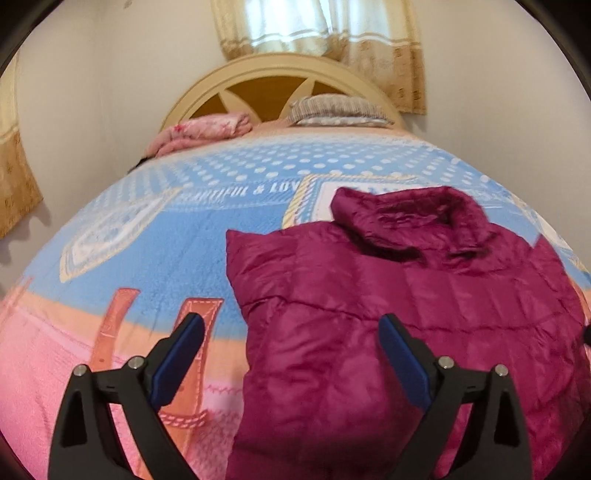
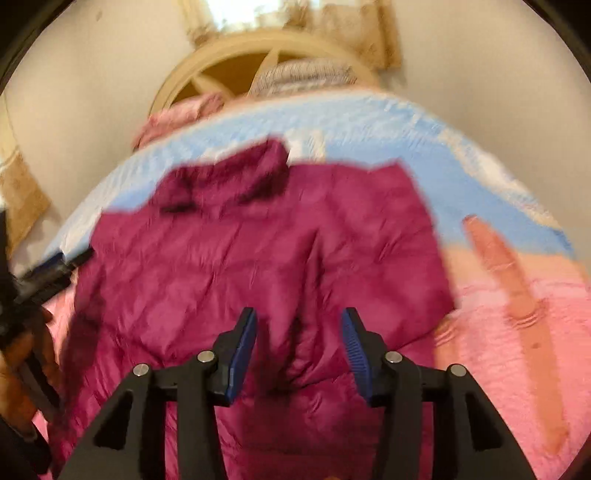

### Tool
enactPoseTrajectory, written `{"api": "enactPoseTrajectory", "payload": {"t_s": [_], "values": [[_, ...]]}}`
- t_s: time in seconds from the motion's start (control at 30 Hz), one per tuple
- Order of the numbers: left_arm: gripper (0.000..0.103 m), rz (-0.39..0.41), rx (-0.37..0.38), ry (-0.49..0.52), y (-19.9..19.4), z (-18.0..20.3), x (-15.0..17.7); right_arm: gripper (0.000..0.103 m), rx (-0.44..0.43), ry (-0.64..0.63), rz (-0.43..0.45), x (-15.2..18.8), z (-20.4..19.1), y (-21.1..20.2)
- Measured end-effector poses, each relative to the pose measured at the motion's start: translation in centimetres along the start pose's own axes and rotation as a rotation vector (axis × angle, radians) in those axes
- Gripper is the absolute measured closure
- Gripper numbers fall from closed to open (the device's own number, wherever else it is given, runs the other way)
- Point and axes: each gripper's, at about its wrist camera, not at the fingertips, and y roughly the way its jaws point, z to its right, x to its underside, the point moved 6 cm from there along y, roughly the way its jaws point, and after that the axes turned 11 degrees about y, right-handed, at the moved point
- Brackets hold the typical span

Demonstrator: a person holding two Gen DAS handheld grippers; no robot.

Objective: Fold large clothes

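A magenta quilted puffer jacket (image 1: 369,295) lies flat on the bed, its collar (image 1: 406,218) toward the headboard. My left gripper (image 1: 291,319) stands wide open over the jacket's left edge, with nothing pressed between its blue pads. In the blurred right wrist view the jacket (image 2: 221,258) fills the middle. My right gripper (image 2: 299,312) hovers over the jacket's lower part with its jaws partly apart. A raised crease of fabric lies below the gap, clear of the pads. The left gripper (image 2: 40,269) and a hand (image 2: 18,350) show at the left edge.
The bed carries a blue, peach and pink fleece blanket (image 1: 147,240). By the cream headboard (image 1: 273,85) lie a folded pink cover (image 1: 207,129) and a grey pillow (image 1: 336,109). Curtains (image 1: 321,29) hang behind, with a white wall on the left.
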Motion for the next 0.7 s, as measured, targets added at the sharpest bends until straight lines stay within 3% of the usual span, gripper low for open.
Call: {"api": "enactPoseTrajectory", "payload": {"t_s": [0.1, 0.13, 0.3, 0.4, 0.7], "values": [[0.005, -0.077, 0.060, 0.012, 2.2, 1.2, 1.0, 0.055, -0.055, -0.010, 0.032, -1.1, -1.7, -0.9], [0.005, -0.101, 0.048, 0.036, 2.9, 1.7, 1.6, 0.055, -0.072, -0.016, 0.026, -1.4, -2.5, -0.6], [0.003, -0.109, 0.038, 0.037, 3.3, 2.1, 2.2, 0.055, -0.178, -0.011, -0.081, -0.6, -5.1, 3.0], [0.000, -0.127, 0.050, 0.012, 3.8, 2.0, 2.9, 0.055, -0.147, -0.023, -0.135, 0.6, -5.2, 5.7], [0.000, -0.152, 0.061, 0.012, 4.5, 1.9, 2.8, 0.056, -0.108, -0.046, -0.145, 2.6, -4.6, 7.3]]}}
